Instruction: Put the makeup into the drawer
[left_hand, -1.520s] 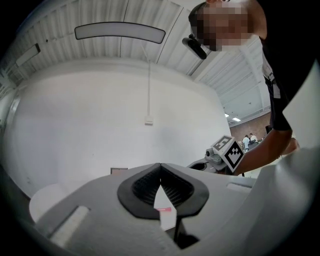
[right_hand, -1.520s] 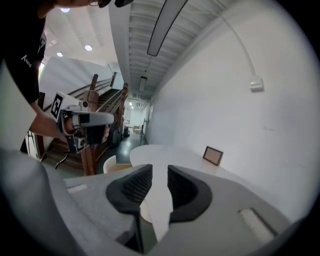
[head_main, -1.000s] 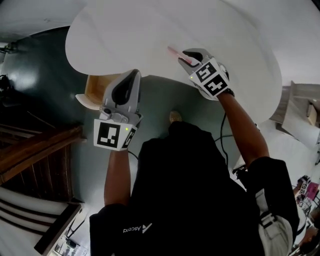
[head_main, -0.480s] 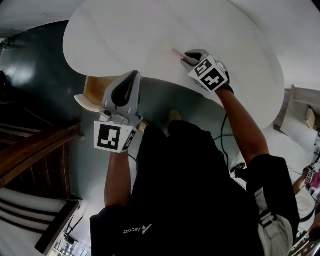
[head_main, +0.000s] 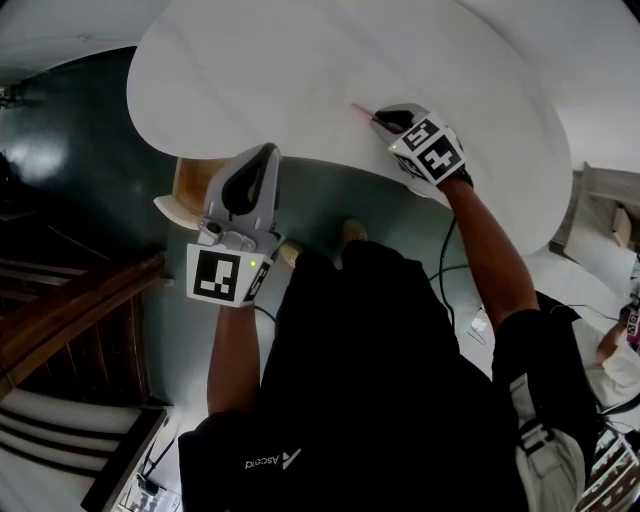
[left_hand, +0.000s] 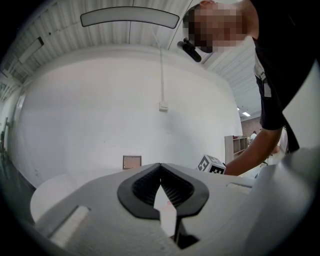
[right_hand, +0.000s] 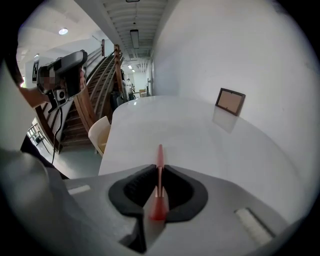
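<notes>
the right gripper (head_main: 386, 119) is sitting at about one o'clock in the head view, tilting down onto the white table (head_main: 300, 60). its jaws have just been closing on the makeup stick (right_hand: 160, 159), a thin pink pencil-like thing lying on the tabletop and poking out of the pads toward ten o'clock. the pads are pinching it close to its near end, so most of its length is reaching forward of the grip. the left gripper (head_main: 262, 152) is hovering level off the table's near edge at about nine o'clock, jaws clenched together on nothing, with a tan chair (head_main: 190, 185) just beside it at ten o'clock. no drawer is showing in any view (it may be tucked under the tabletop). to do this pickup well, i'd be making sure the pinch is firm before raising, lifting straight up so the tip isn't dragging, and keeping the stick from swivelling between the pads
</notes>
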